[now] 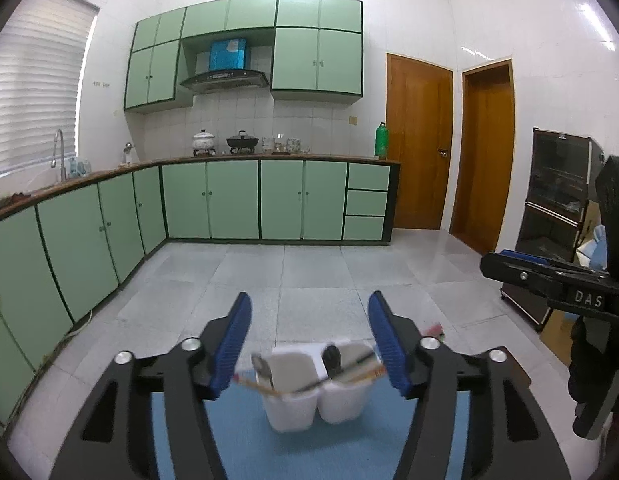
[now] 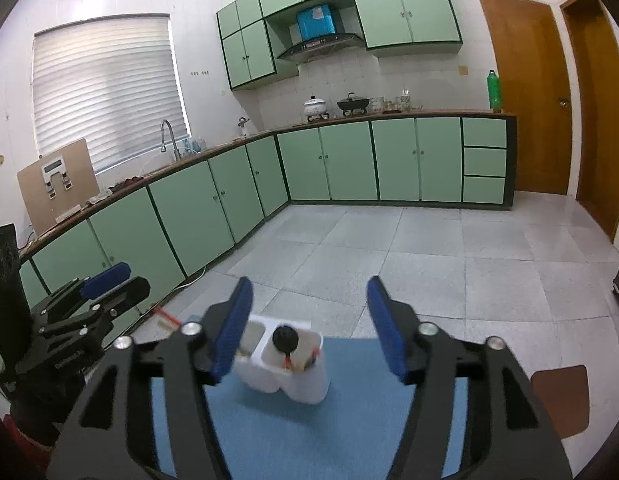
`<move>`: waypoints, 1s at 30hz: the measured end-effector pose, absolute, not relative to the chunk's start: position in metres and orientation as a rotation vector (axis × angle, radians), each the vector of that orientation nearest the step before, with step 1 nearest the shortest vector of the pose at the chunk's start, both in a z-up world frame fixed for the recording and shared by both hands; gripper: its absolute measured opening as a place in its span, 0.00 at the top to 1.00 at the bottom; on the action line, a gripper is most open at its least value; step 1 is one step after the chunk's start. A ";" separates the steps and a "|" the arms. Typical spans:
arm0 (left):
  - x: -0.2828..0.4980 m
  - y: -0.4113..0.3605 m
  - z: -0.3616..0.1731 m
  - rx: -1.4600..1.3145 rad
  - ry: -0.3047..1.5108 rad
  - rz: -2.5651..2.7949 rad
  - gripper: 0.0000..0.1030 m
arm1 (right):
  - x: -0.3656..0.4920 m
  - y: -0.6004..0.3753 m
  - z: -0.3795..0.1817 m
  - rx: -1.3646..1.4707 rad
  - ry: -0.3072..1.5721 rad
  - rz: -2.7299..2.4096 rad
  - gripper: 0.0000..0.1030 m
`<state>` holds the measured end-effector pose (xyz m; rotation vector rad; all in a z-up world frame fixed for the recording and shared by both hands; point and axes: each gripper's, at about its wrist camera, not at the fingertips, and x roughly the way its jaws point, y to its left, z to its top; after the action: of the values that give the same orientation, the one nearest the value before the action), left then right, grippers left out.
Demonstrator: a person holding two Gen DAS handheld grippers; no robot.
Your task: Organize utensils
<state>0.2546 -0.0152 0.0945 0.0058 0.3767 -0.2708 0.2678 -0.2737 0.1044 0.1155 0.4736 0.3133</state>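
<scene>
Left wrist view
- Left gripper (image 1: 309, 340): jaws stand wide apart, blue pads (image 1: 235, 344) facing each other, nothing between them, nothing held.
- White holder (image 1: 317, 388), two compartments side by side, stands upright on the blue mat (image 1: 237, 440), below and beyond the open jaws, roughly centred between them. Blurred.
- Left compartment: a metal spoon (image 1: 261, 368), bowl end up, leaning left.
- Right compartment: a dark ladle-like utensil (image 1: 332, 356), head up.
- Chopsticks (image 1: 349, 372) lie slanted across both compartments, their far ends over the right rim, near ends low at the left one.
- Pads clear of the holder; no contact seen.
- Right gripper (image 1: 509, 266) enters at the right edge, seen side-on; from here I cannot tell its opening.
- A red-ended item (image 1: 435, 330) lies just beyond the right pad; too small to identify.
- Far: green cabinets (image 1: 229, 200), counter with pots, two wooden doors (image 1: 419, 144). Black rack (image 1: 557, 208) at far right.

Right wrist view
- Right gripper (image 2: 309, 328): jaws wide apart, pads (image 2: 383, 328) empty, gripping nothing.
- Holder (image 2: 285, 368) sits on the mat (image 2: 349, 420), left of centre between the jaws, close to the left pad; whether it touches that pad I cannot tell.
- Dark utensil (image 2: 284, 339) stands in the near-right compartment, round head up; chopstick ends (image 2: 299, 364) show at its rim.
- Left gripper (image 2: 109, 280) at left, apart from the holder, blue pad uppermost.
- Brown patch of table (image 2: 561, 400) right of the mat.
- Tiled floor (image 2: 389, 248) beyond; cabinets along the far and left walls.
</scene>
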 end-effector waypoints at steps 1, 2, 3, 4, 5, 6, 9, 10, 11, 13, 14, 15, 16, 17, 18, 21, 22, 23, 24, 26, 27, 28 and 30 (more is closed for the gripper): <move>0.251 -0.014 0.093 0.000 0.384 -0.270 0.35 | 0.255 -0.274 0.099 0.116 0.472 0.313 0.33; 0.242 -0.011 0.088 -0.009 0.392 -0.266 0.32 | 0.246 -0.275 0.096 0.117 0.471 0.313 0.30; 0.234 -0.009 0.083 -0.018 0.401 -0.264 0.30 | 0.238 -0.276 0.092 0.119 0.471 0.313 0.28; 0.228 -0.008 0.078 -0.022 0.407 -0.263 0.29 | 0.225 -0.276 0.085 0.123 0.472 0.307 0.23; 0.220 -0.007 0.072 -0.027 0.415 -0.259 0.27 | 0.217 -0.276 0.081 0.124 0.472 0.303 0.19; 0.211 -0.006 0.064 -0.031 0.428 -0.250 0.25 | 0.206 -0.275 0.074 0.122 0.474 0.299 0.16; 0.193 -0.003 0.048 -0.034 0.453 -0.229 0.22 | 0.183 -0.274 0.059 0.111 0.482 0.281 0.12; 0.185 -0.002 0.041 -0.039 0.467 -0.225 0.21 | 0.174 -0.273 0.052 0.107 0.490 0.281 0.11; 0.179 -0.001 0.035 -0.042 0.479 -0.223 0.20 | 0.167 -0.271 0.047 0.104 0.497 0.279 0.09; 0.166 0.001 0.023 -0.047 0.499 -0.213 0.18 | 0.154 -0.268 0.038 0.102 0.506 0.268 0.08; 0.160 0.002 0.019 -0.051 0.508 -0.208 0.17 | 0.148 -0.267 0.033 0.100 0.511 0.268 0.07; 0.155 0.002 0.015 -0.054 0.516 -0.206 0.17 | 0.143 -0.265 0.030 0.097 0.515 0.270 0.07; 0.151 0.002 0.013 -0.057 0.521 -0.206 0.16 | 0.137 -0.263 0.026 0.093 0.520 0.269 0.07; 0.146 0.001 0.010 -0.058 0.526 -0.204 0.16 | 0.131 -0.261 0.023 0.089 0.523 0.268 0.07; 0.143 0.001 0.008 -0.055 0.529 -0.201 0.15 | 0.127 -0.259 0.020 0.085 0.526 0.268 0.07; 0.129 -0.001 0.004 -0.051 0.534 -0.196 0.14 | 0.114 -0.253 0.015 0.078 0.534 0.273 0.07; 0.124 -0.001 0.003 -0.049 0.532 -0.195 0.14 | 0.113 -0.253 0.015 0.081 0.537 0.276 0.07; 0.120 -0.001 0.003 -0.046 0.528 -0.193 0.13 | 0.111 -0.252 0.015 0.083 0.539 0.279 0.07; 0.116 -0.002 0.004 -0.043 0.524 -0.191 0.13 | 0.108 -0.251 0.014 0.084 0.541 0.283 0.07; 0.108 -0.002 0.005 -0.037 0.512 -0.185 0.12 | 0.103 -0.248 0.013 0.072 0.539 0.282 0.07; 0.105 -0.002 0.006 -0.036 0.507 -0.183 0.12 | 0.100 -0.245 0.013 0.058 0.536 0.277 0.07; 0.102 -0.002 0.008 -0.036 0.502 -0.183 0.12 | 0.099 -0.245 0.014 0.051 0.534 0.276 0.07; 0.097 -0.002 0.010 -0.034 0.493 -0.181 0.11 | 0.095 -0.243 0.016 0.040 0.529 0.279 0.07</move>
<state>0.0968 -0.0018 0.0101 -0.0336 0.4930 -0.1810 0.0953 -0.2426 0.0165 0.0396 0.5291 0.2794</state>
